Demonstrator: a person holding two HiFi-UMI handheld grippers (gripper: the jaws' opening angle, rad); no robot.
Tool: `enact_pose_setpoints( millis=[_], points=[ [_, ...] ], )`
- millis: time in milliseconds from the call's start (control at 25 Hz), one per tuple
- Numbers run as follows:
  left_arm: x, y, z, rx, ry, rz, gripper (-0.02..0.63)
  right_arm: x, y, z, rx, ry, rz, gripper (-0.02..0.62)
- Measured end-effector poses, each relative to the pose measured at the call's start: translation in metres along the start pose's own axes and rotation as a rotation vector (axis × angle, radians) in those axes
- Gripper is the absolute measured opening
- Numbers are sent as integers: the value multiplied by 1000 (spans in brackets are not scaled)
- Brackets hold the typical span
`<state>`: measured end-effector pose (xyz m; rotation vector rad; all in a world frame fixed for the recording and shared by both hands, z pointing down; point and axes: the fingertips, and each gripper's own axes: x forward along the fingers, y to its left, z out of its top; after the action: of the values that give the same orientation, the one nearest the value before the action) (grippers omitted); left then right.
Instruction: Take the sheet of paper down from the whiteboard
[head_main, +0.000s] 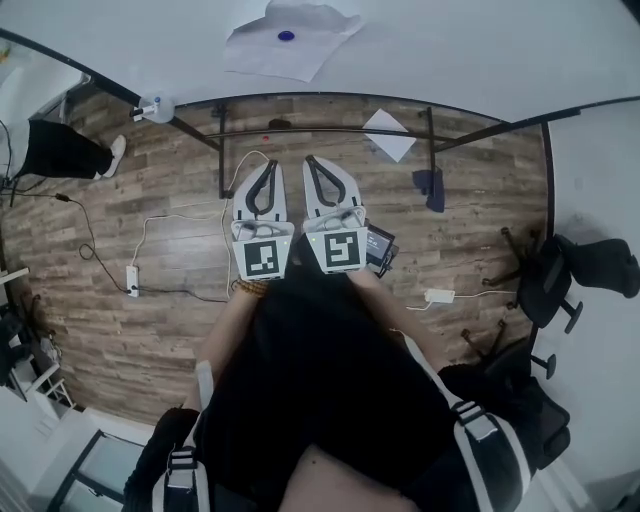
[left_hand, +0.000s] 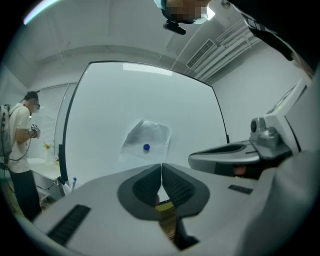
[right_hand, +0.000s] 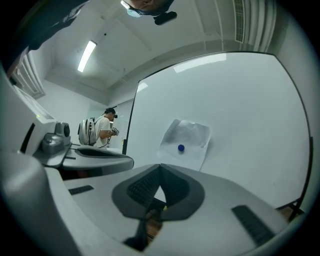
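Observation:
A crumpled white sheet of paper (head_main: 290, 42) hangs on the whiteboard (head_main: 480, 40), pinned by a blue magnet (head_main: 286, 36). Both grippers point level at the board, side by side and short of it. My left gripper (head_main: 271, 165) and right gripper (head_main: 313, 161) are each shut with nothing between the pads. In the left gripper view the paper (left_hand: 148, 136) and magnet (left_hand: 146, 147) sit just above the closed left gripper (left_hand: 161, 165). In the right gripper view the paper (right_hand: 186, 139) and magnet (right_hand: 180, 148) lie up and right of the closed right gripper (right_hand: 160, 166).
The whiteboard's black stand (head_main: 320, 130) runs across the wooden floor below the grippers. A loose white sheet (head_main: 388, 134) lies by it. A power strip (head_main: 132, 280) with cables is at the left, black chairs (head_main: 565, 275) at the right. Another person (right_hand: 102, 131) stands left of the board.

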<state>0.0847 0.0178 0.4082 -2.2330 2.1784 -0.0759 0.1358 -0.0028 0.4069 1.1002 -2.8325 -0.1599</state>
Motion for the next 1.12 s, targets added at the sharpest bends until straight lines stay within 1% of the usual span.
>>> enact_pose_setpoints(
  millis=[160, 280, 520, 720, 880, 1120],
  points=[
    [10, 12, -1, -3, 2, 32, 14, 12, -3, -2, 5, 2, 12, -2],
    [20, 19, 1, -12, -7, 41, 14, 21, -11, -2, 0, -2, 1, -2],
    [50, 32, 6, -9, -38, 13, 15, 42, -29, 2, -35, 4, -36, -2],
    [71, 40, 14, -11, -66, -6, 15, 55, -43, 2, -35, 16, -75, -2],
    [84, 48, 10, -41, -62, -16, 15, 69, -46, 6, -55, 22, -82, -2],
    [101, 66, 22, -43, -89, -19, 15, 90, -50, 15, -63, 18, -102, -2]
  ],
)
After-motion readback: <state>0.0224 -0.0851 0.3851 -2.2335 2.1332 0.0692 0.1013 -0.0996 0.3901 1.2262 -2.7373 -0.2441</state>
